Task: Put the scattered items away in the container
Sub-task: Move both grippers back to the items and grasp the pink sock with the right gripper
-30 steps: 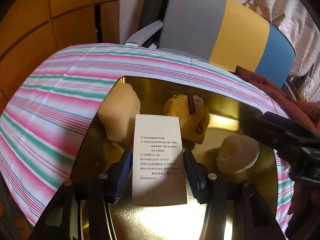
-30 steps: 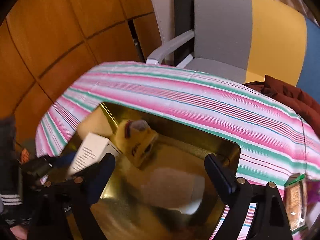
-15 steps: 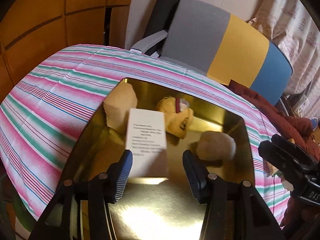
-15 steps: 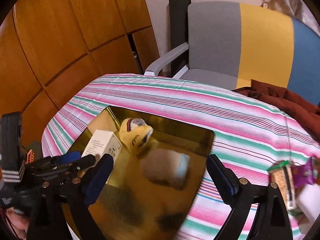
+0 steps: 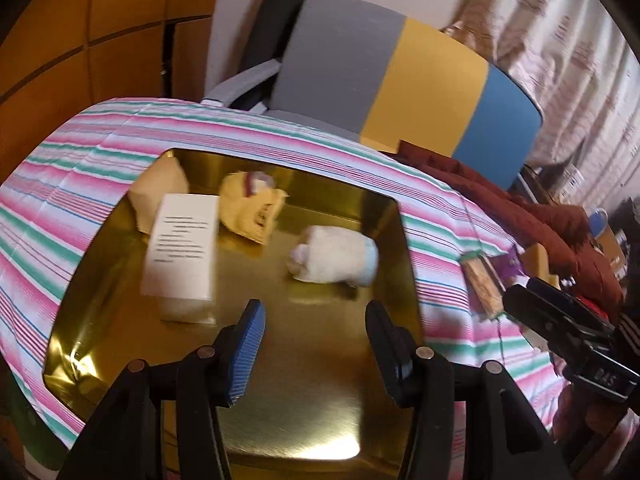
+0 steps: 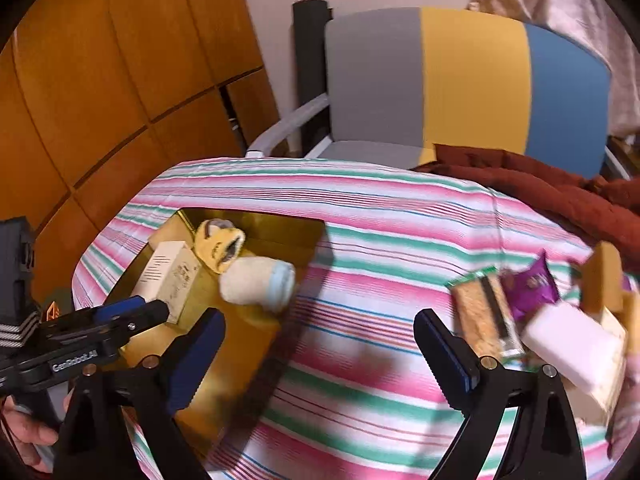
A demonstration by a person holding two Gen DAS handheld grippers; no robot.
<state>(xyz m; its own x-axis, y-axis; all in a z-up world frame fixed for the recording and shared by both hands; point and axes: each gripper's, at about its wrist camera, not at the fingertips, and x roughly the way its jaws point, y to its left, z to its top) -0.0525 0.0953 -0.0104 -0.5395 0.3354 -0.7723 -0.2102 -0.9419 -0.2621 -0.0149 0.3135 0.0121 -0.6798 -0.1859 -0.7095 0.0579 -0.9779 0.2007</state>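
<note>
The near half of the gold tray is bare, open to a gripper from the near edge. Its far half is crowded: a white box stands toward the left edge, a tan lump fills the far left corner, a yellow plush lies against the far wall, and a rolled white sock lies near the right edge. On the striped tablecloth, a wide bare band separates the tray from the clutter at the right edge: a snack bar, a purple packet, a white block and a tan box, packed close. A chair and red cloth block the far edge.
</note>
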